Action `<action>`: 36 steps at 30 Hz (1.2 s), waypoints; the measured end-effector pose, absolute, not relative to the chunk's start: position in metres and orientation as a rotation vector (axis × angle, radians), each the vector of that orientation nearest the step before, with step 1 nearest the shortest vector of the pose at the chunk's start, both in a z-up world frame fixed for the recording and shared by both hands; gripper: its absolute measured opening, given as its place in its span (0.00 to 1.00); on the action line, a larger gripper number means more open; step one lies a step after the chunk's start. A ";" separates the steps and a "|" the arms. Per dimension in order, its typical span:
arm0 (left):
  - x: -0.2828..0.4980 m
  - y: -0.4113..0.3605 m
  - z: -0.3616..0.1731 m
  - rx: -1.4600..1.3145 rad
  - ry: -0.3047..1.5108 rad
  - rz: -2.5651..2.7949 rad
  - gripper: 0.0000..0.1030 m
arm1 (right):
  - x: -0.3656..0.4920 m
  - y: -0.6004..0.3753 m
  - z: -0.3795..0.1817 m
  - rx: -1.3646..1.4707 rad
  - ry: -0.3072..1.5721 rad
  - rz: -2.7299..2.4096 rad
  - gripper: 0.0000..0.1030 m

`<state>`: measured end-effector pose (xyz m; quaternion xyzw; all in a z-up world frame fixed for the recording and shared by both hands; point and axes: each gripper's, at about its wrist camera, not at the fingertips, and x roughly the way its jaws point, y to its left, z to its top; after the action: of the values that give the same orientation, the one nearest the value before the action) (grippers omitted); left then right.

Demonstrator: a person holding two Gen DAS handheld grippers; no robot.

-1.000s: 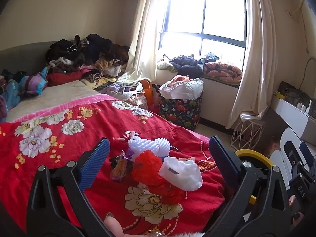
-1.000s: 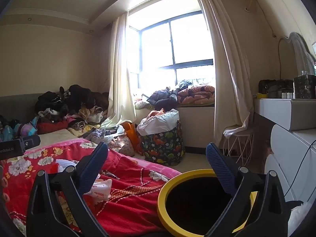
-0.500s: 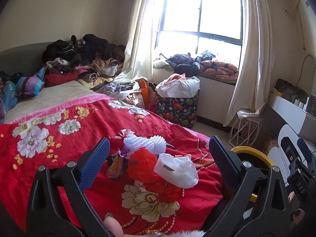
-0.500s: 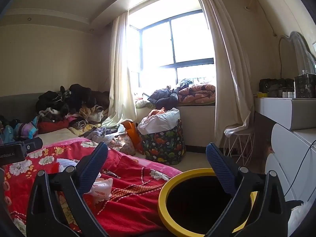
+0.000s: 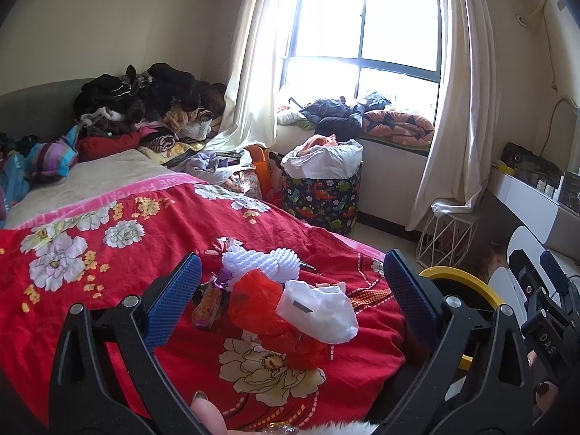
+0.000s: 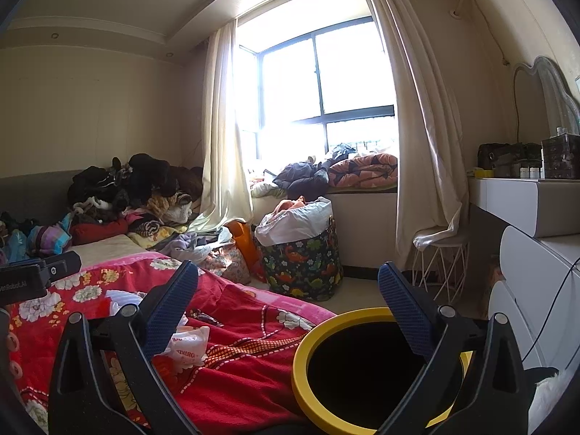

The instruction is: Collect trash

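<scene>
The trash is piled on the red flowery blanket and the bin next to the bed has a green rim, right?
Not quite: the bin's rim is yellow, not green, as the right wrist view shows. The trash pile does lie on the red flowery blanket, with the bin beside the bed.

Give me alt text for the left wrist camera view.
An open left gripper frames a pile of trash on a red floral bedspread: a white plastic bag, an orange bag and white foam netting. A yellow-rimmed bin stands to the right.

Left wrist view looks across red bedspread (image 5: 152, 239); right wrist view over yellow-rimmed bin (image 6: 308, 348); both face window (image 5: 362, 29).
</scene>
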<state>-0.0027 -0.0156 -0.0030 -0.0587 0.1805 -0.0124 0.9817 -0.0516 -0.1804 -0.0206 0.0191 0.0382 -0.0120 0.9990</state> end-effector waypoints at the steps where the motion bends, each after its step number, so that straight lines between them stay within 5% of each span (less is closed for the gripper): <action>1: -0.003 -0.016 -0.003 -0.119 0.363 -0.025 0.90 | -0.051 -0.179 -0.022 0.039 0.078 -0.023 0.94; 36: 0.007 0.012 -0.014 -0.182 0.405 0.006 0.90 | -0.033 -0.142 -0.036 -0.043 0.174 0.209 0.94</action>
<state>0.0069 0.0116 -0.0140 -0.0904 0.2008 0.0030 0.9754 -0.0326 -0.1415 -0.0355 -0.0214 0.0867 0.1043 0.9905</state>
